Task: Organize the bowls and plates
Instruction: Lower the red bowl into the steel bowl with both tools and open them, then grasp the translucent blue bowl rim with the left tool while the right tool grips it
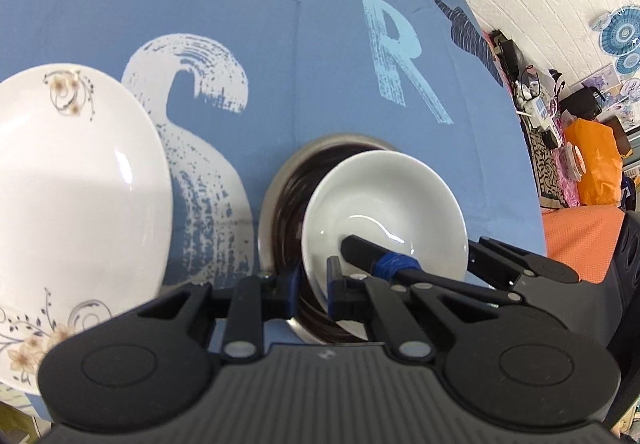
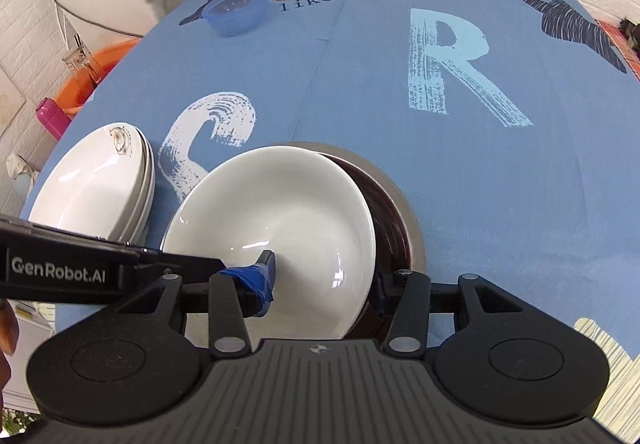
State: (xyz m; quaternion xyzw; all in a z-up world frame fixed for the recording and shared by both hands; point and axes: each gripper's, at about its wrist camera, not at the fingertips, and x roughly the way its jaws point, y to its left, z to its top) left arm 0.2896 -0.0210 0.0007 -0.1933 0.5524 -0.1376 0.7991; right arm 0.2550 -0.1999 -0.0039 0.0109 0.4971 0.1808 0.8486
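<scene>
Two grippers, left gripper (image 1: 312, 280) and right gripper (image 2: 324, 284), clamp the white bowl's (image 2: 280, 204) opposite rims; uneven release could tip it off the brown plate (image 2: 394, 228).

We get bright, even, diffuse light in both views, shadows soft and short. Glare streaks on the white bowl (image 2: 276, 228) at centre and on the floral plate (image 1: 76, 180) at left. Strong fisheye bend: the tablecloth (image 2: 360, 84) curves hard toward the frame edges, dark vignette in the corners. Centre is sharp; the plate's lower-left flowers in the left wrist view are blurred.
</scene>
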